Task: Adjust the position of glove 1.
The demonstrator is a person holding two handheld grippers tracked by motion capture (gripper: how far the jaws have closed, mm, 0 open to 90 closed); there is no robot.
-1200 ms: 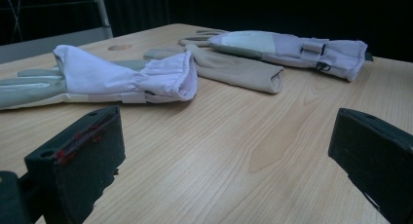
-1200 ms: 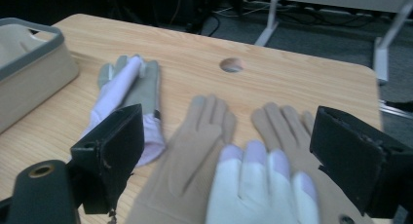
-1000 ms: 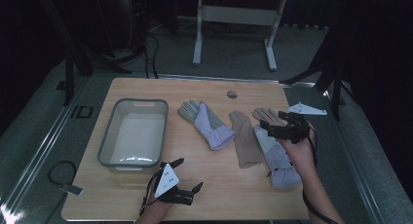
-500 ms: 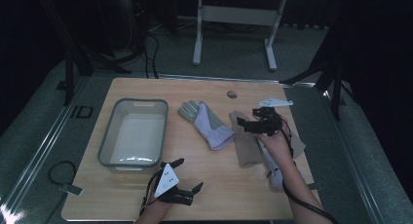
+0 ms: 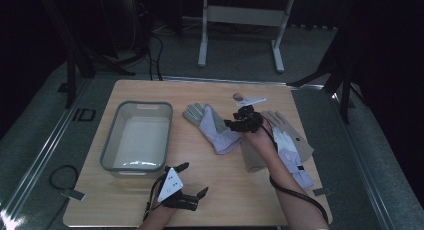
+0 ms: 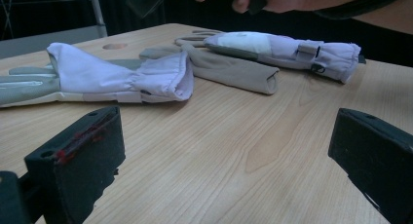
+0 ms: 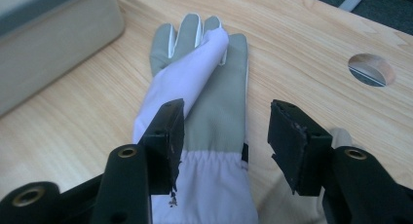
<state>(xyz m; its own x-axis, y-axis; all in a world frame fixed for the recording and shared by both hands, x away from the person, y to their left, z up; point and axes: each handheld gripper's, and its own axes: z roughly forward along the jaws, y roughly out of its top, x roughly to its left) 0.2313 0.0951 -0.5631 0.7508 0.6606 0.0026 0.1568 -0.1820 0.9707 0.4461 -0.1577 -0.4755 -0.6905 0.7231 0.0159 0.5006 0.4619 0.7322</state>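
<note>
A grey-and-lilac glove [image 5: 212, 127] lies flat at the table's centre, fingers pointing toward the far left. My right gripper [image 5: 236, 125] hovers low over its cuff. In the right gripper view the jaws straddle the glove [image 7: 214, 97] above the gathered cuff; they have just been closing, and the pads stand apart from the cloth, so the gripper [image 7: 226, 136] is open. A tan glove [image 5: 255, 155] and a second lilac glove [image 5: 292, 152] lie to the right. My left gripper [image 5: 194, 180] rests open near the front edge with nothing between its fingers [image 6: 78, 160].
A grey plastic bin [image 5: 137, 135] stands on the left of the wooden table [image 5: 225, 190]; its corner [image 7: 53, 34] is close to the centre glove. A round hole [image 5: 238, 96] sits near the far edge. A metal stand and dark floor lie beyond.
My right gripper has moved left and down, from above the right-hand gloves to the centre glove's cuff, and its jaws have narrowed. The left gripper has not moved.
</note>
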